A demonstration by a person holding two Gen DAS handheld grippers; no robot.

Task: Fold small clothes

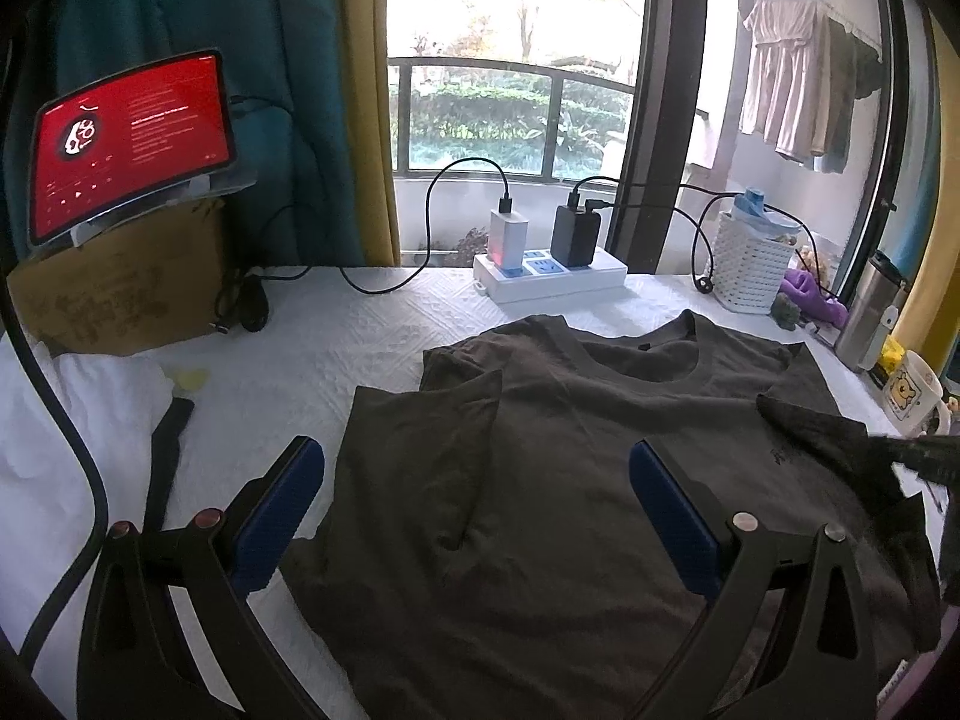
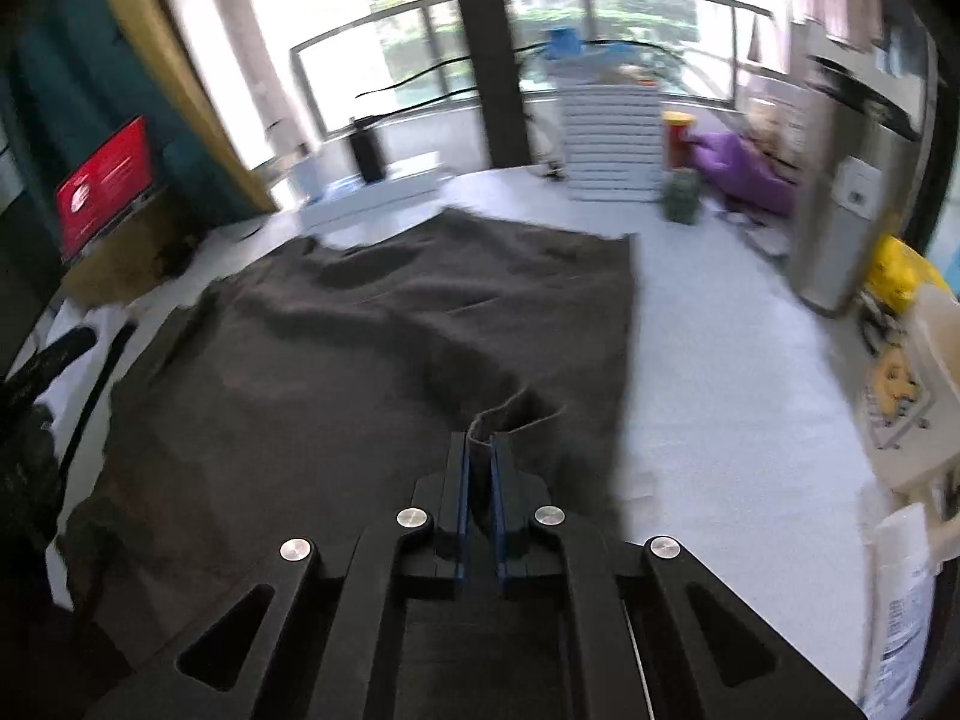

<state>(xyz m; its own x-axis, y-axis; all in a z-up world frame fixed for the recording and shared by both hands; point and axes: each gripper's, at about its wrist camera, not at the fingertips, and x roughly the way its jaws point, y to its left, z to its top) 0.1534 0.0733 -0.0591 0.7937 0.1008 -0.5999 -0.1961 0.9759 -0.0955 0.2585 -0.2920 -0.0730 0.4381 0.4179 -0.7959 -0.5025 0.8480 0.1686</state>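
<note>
So this is the sleeve-fold stage: the dark brown T-shirt lies spread flat on the white-covered counter, neckline toward the window. The right hand-held gripper has its jaws pinched on a bunched bit of fabric at the shirt's right edge. The left hand-held gripper hovers wide open over the left side, holding nothing. Next move, I'd guess, is carrying that pinched edge inward across the chest. There's bare counter to the right, but the mug and flask crowd the far right edge, and the power strip sits behind the collar.
</note>
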